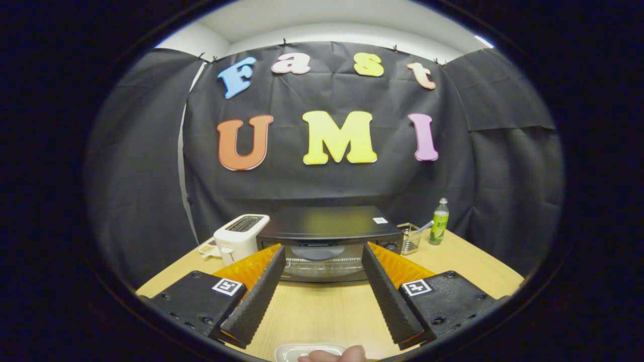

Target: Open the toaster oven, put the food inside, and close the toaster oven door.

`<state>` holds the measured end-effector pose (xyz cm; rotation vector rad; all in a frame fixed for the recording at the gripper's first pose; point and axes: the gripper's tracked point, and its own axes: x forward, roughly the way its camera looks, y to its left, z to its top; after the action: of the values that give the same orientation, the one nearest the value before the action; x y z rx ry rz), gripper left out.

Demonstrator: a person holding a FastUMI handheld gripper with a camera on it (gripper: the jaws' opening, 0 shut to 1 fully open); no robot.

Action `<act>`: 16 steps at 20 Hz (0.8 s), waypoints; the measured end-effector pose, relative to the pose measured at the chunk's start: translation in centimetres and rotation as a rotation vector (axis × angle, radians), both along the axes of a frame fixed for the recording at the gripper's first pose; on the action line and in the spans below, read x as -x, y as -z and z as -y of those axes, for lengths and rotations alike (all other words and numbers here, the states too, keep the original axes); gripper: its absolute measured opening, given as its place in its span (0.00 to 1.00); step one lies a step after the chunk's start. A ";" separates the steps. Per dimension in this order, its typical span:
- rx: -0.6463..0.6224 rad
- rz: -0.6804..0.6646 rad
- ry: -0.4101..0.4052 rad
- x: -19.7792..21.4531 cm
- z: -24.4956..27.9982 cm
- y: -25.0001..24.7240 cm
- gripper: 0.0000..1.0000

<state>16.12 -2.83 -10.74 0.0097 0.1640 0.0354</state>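
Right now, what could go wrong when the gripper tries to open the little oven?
The gripper is open, with the toaster oven beyond its fingers and its door closed. The white toaster stands close beside the oven, so a wide approach might bump it. A wire basket and a green bottle on the other side could tip too.

The gripper [322, 261] was held level above the tabletop [322, 311], its jaws spread wide apart and gripping nothing, both fingers [256, 296] clear of contact. Part of a hand [334, 356] showed below, between the fingers.
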 end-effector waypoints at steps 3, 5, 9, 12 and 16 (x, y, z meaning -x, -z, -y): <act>0.014 0.055 0.012 3.2 0.7 -3.9 1.00; 0.013 0.096 0.019 5.7 1.0 -6.7 1.00; 0.014 0.152 0.044 10.9 1.3 -10.1 1.00; 0.019 0.153 0.005 14.6 -0.5 -10.4 1.00; 0.005 0.181 -0.002 17.8 -1.6 -10.3 1.00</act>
<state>-1.71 -1.18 -0.45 0.0010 -0.0168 0.0375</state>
